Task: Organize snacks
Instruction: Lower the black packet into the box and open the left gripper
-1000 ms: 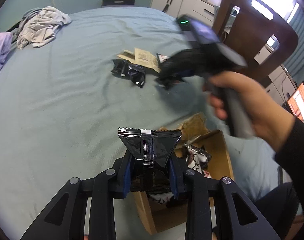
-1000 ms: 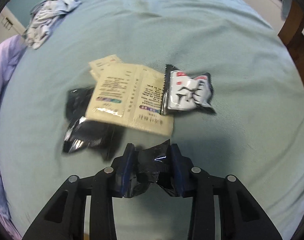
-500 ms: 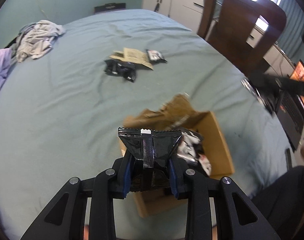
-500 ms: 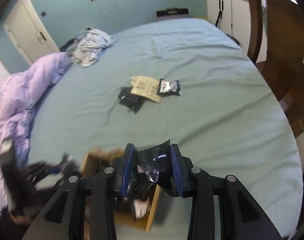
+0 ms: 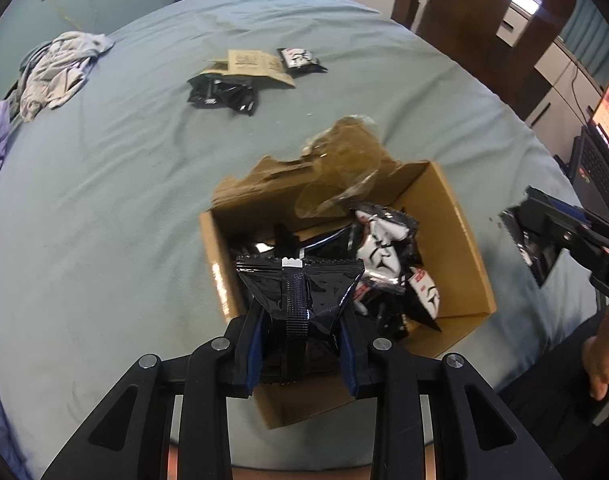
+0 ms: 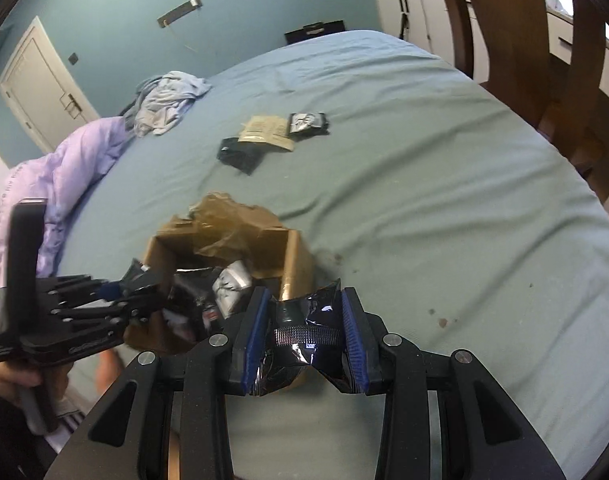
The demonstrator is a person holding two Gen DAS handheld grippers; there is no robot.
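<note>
The left gripper (image 5: 300,344) is clamping a black snack packet (image 5: 300,292) right over the cardboard box (image 5: 456,216). The right gripper (image 6: 306,350) is pinching another black packet (image 6: 304,332) beside the box's near-right corner. I think both should be releasing low inside the box. Loose packets (image 5: 224,94) are lying farther up the bed (image 5: 104,200).

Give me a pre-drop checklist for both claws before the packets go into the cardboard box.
1. Left claw grips a black packet: ok.
2. Right claw grips a crumpled black packet: ok.
3. Left packet over the cardboard box opening: ok.
4. Right packet over the opening: not ok, near the box's corner.
5. Box has room: ok, packets cover the bottom only.
6. Bed cleared: not ok, loose packets remain.
</note>
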